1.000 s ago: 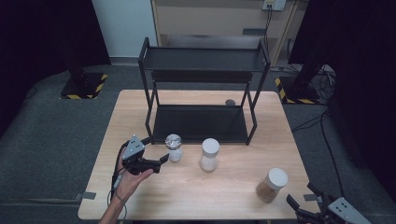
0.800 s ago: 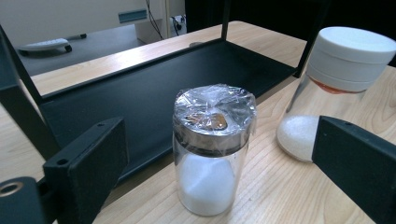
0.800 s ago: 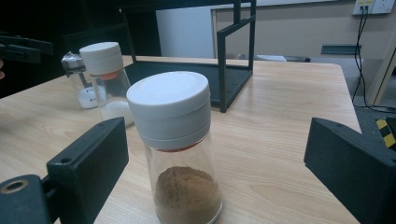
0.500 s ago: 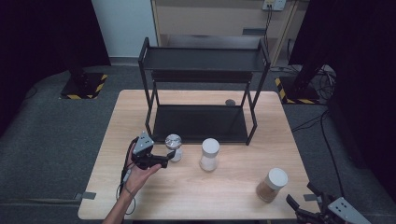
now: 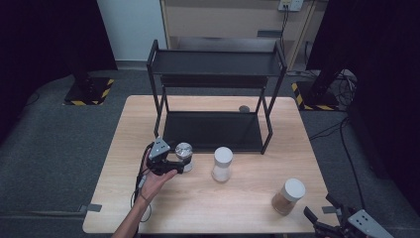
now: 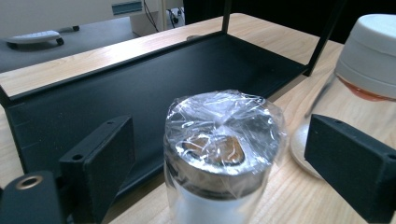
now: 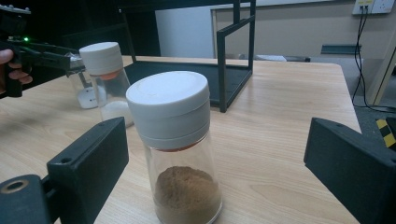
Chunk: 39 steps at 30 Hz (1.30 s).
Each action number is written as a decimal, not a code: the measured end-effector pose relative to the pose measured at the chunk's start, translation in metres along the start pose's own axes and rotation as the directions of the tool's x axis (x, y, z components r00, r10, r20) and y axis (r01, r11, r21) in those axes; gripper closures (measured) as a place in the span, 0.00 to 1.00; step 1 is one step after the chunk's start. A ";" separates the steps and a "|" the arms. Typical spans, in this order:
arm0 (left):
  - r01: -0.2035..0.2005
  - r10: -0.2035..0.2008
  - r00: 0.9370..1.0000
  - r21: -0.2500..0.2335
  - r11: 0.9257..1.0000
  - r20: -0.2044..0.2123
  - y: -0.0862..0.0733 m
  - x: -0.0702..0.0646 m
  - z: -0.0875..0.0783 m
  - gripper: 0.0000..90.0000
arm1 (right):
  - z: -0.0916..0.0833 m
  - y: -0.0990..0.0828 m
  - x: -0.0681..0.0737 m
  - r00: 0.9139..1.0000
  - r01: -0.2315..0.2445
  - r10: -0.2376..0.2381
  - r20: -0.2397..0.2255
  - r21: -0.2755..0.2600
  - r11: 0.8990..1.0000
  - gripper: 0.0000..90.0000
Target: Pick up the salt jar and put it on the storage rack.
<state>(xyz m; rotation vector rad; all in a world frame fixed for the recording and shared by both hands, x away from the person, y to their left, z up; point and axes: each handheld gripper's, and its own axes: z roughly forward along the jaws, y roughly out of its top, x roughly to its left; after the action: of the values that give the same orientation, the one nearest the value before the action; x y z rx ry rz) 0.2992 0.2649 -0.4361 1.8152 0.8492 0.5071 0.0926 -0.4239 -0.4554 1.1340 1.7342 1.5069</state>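
Right gripper (image 7: 215, 172) sits at the near right corner of the table (image 5: 237, 208), jaws spread wide, nothing gripped; the jar of brown powder (image 7: 180, 154) with a white lid stands upright between the jaws, clear gaps on both sides, pads not touching it. In the high view this gripper (image 5: 327, 223) is just off the table edge, the brown jar (image 5: 288, 196) right ahead of it. Left gripper (image 6: 219, 186), held in the person's hand (image 5: 153, 181), is at the left-centre of the table; its jaws have just been closing in around the small foil-topped jar (image 6: 224, 149), which is wrapped in clear plastic film, metal cap on a white body. Jar stands between the jaws, but a gap shows on each side, so pads are not yet on it; still fairly wide. From above, that gripper (image 5: 171, 166) has the jar (image 5: 184, 154) at its tip, the jar standing on the table just in front of the shelf. Just right of it, a white-lidded jar with white contents (image 5: 222, 163), upright, apart from the foil-topped jar. Behind these, the black two-tier rack (image 5: 213, 131), both shelves bare. Small dark round spot (image 5: 244, 108) on the table behind the rack's lower shelf, can't tell what it is.
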 end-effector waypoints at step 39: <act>-0.002 0.001 1.000 -0.053 0.999 -0.023 -0.014 -0.004 0.020 0.37 | 0.000 0.000 0.000 1.000 0.003 -0.003 0.000 -0.001 1.000 0.08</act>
<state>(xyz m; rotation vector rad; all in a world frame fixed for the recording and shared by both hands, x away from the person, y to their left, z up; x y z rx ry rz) 0.3055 0.2523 -0.4564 1.7650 0.8426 0.5480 0.0923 -0.4238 -0.4556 1.1306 1.7337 1.5063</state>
